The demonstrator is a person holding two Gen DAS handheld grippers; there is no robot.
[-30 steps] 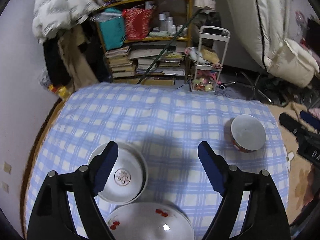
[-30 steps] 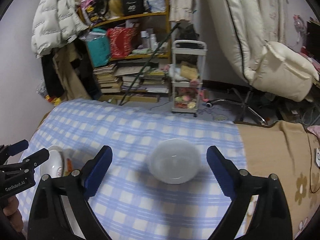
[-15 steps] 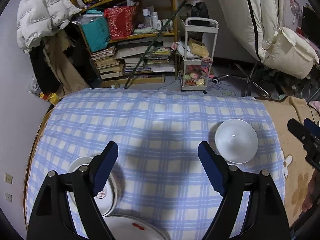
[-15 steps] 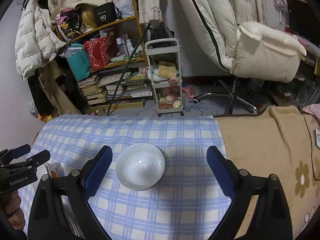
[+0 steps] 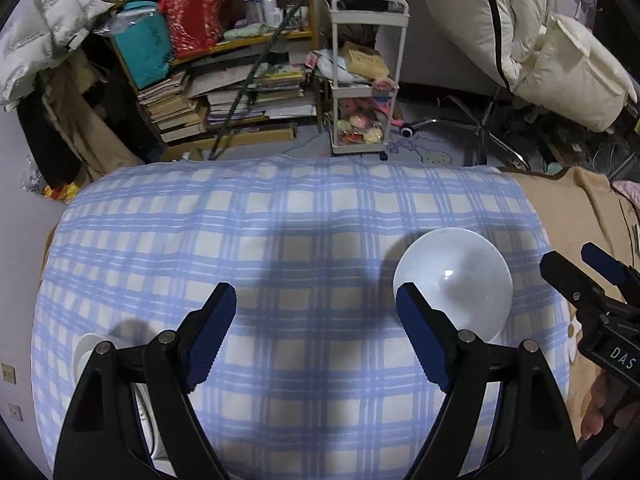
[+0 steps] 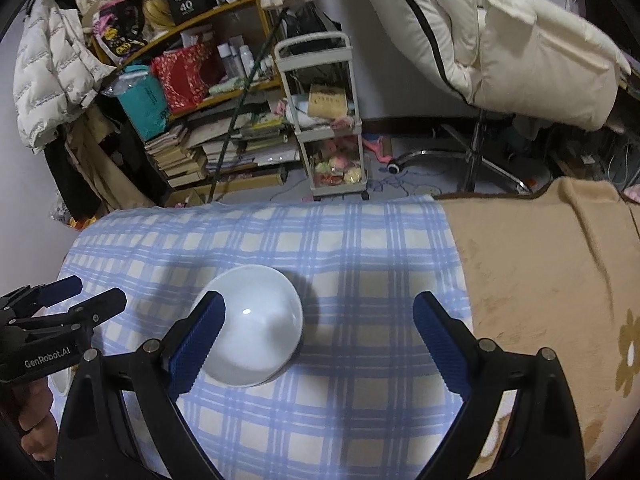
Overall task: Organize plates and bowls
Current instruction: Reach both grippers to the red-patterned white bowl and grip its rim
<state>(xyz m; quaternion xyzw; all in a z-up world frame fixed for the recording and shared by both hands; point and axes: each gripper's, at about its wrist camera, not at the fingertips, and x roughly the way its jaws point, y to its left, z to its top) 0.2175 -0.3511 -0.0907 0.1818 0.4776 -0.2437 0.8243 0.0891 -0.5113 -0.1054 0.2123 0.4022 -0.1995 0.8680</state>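
Right wrist: white bowl (image 6: 256,324) touches right gripper's (image 6: 316,340) left pad, outside gap.

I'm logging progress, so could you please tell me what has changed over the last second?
Both views have slid: the white bowl now sits by the right gripper's left finger, and the plates have slipped almost out of the left wrist view. Nothing was taken hold of or let go. Both grippers stay open, and the bowl rests on the checked cloth.

both wrist views angled steeply down, sharing white bowl (image 5: 454,286) (image 6: 256,326)
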